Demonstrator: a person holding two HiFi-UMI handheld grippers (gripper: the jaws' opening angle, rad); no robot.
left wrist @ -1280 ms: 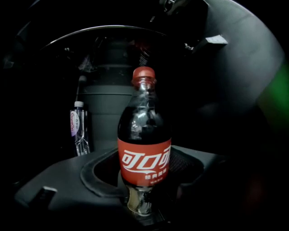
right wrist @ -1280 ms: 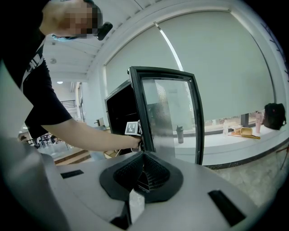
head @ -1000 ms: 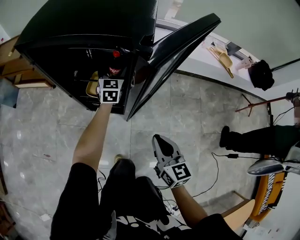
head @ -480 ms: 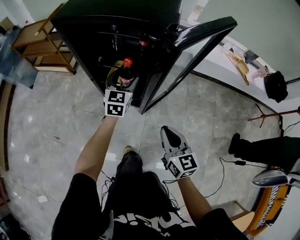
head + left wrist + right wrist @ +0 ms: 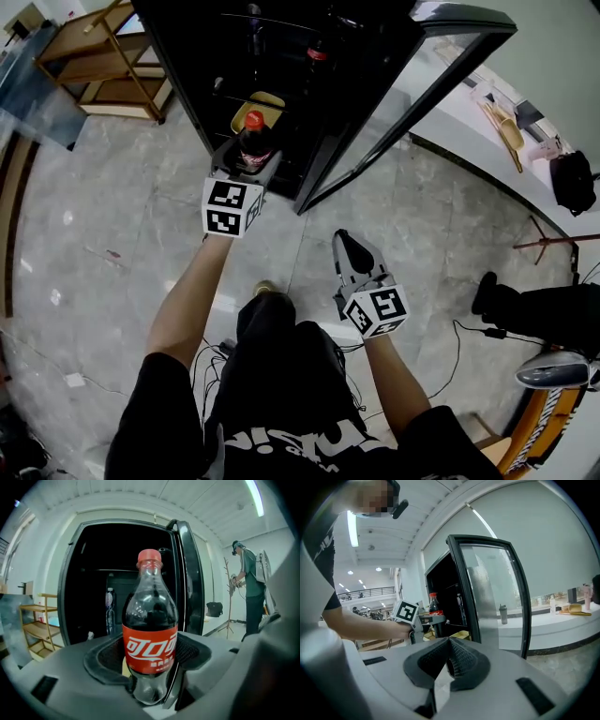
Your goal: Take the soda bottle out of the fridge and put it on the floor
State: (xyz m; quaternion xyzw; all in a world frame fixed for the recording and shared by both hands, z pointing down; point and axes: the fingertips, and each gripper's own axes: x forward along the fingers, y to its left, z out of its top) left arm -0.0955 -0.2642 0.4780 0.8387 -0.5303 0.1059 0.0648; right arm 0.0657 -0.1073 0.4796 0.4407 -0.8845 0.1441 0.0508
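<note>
Now: left gripper (image 5: 246, 167) is clenched on the dark plastic soda bottle with the red cap and red label (image 5: 253, 141). In the left gripper view both jaws press the lower body of the bottle (image 5: 150, 634), below the label. The bottle stands upright.

Bottle position: held in the air just in front of the open black fridge (image 5: 281, 47), outside the cabinet and above the grey marble-tiled floor (image 5: 112, 244). The right gripper view shows it against the dark opening, with the person's left forearm reaching across.

Right gripper (image 5: 349, 251): jaws closed tip to tip, nothing between them. It is held low, near the person's right knee and well apart from the bottle, pointing toward the fridge.

The fridge's glass door (image 5: 422, 84) is swung wide open to the right. Inside the fridge: a yellowish dish (image 5: 261, 101) on a shelf, a second red-capped bottle (image 5: 317, 53) deeper in, and a clear water bottle (image 5: 109, 609).

A wooden shelf rack (image 5: 103, 56) stands left of the fridge and a white counter (image 5: 478, 141) right of the door.
</note>
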